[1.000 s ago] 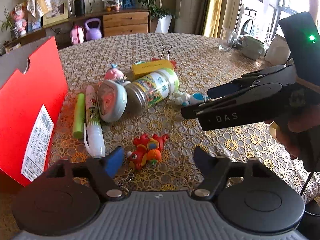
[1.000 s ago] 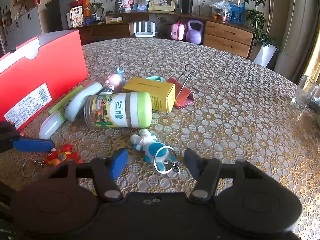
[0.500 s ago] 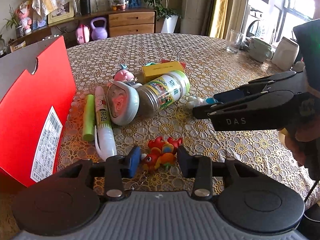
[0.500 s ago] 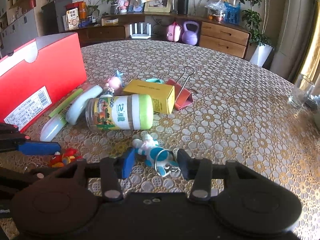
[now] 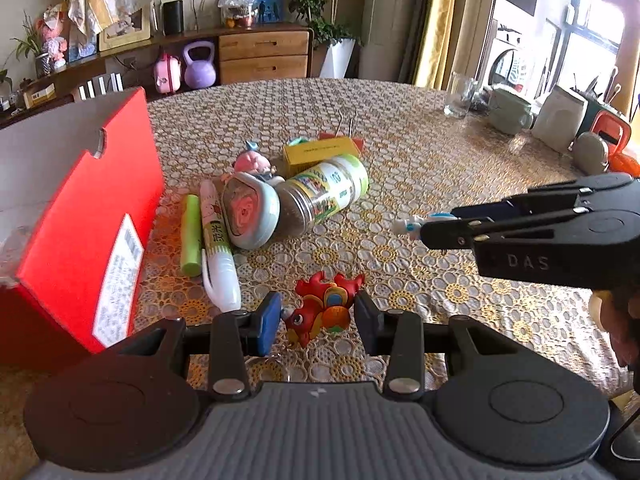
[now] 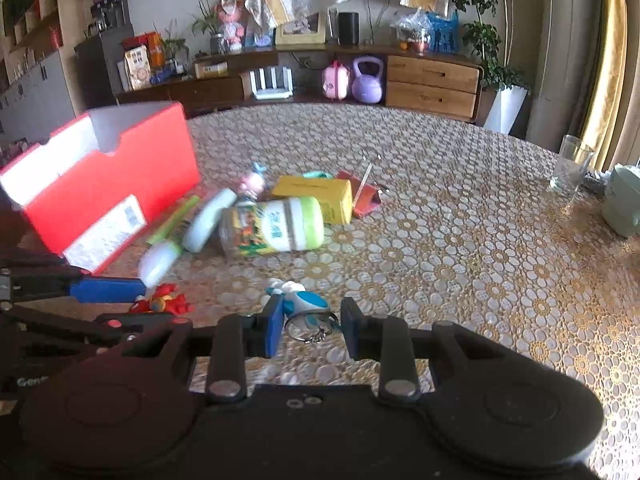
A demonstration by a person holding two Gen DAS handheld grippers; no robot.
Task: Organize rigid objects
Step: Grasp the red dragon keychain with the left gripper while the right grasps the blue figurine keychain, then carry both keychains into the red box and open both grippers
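Both open for pickup: left hand-held gripper [image 5: 316, 316] straddling red fish keychain [image 5: 322, 308], right hand-held gripper [image 6: 307, 322] straddling blue-white keychain [image 6: 302, 304].

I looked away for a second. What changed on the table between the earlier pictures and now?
Both grippers narrowed and closed in on toys. The left gripper now brackets the red toy; the right gripper brackets the blue-and-white toy. Neither grip looks closed yet. The jar, yellow box, pens and red box stayed put.
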